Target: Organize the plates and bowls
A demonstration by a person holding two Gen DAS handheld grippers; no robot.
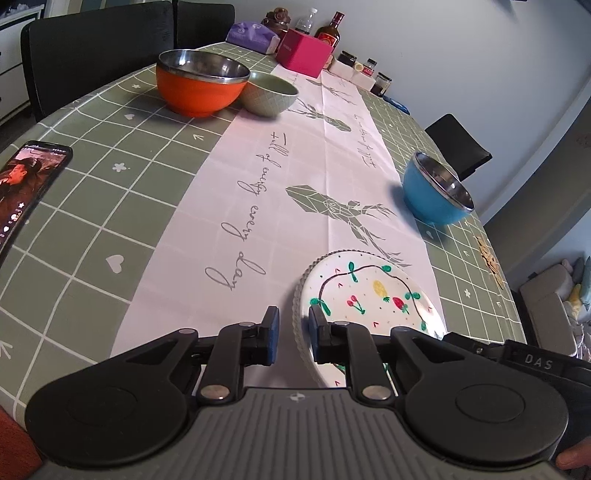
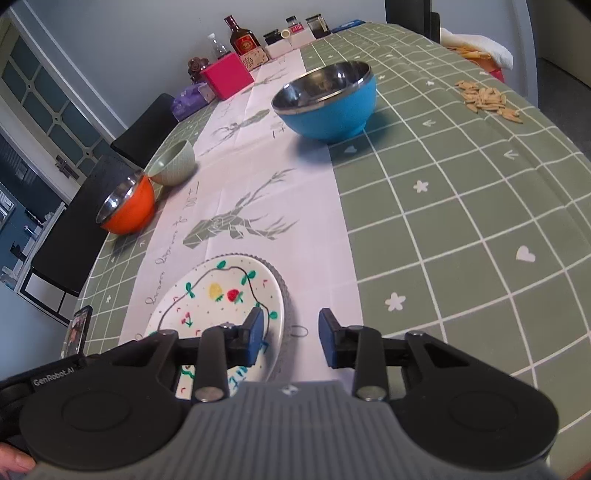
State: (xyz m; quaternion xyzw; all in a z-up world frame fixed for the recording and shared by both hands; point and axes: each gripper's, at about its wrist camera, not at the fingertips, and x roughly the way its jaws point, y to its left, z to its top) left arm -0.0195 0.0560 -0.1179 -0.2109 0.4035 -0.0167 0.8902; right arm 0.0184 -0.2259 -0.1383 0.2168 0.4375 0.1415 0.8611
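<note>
A white plate [image 1: 373, 291] painted with fruit sits near the table's front edge on a second, ribbed plate whose rim shows beneath it [image 2: 286, 299]. My left gripper [image 1: 293, 330] is open, its jaws straddling the plates' left rim. My right gripper [image 2: 291, 328] is open, straddling the right rim of the white plate [image 2: 218, 295]. An orange bowl [image 1: 201, 85] and a green bowl [image 1: 271, 94] stand touching at the far left. A blue bowl [image 1: 436, 192] stands to the right; it also shows in the right wrist view [image 2: 328, 99].
A phone [image 1: 27, 181] lies at the left edge. A pink box [image 1: 304, 51], bottles and jars [image 1: 328, 31] line the far end. Seeds [image 2: 487, 99] lie scattered at the right. Black chairs [image 1: 99, 44] stand around the table.
</note>
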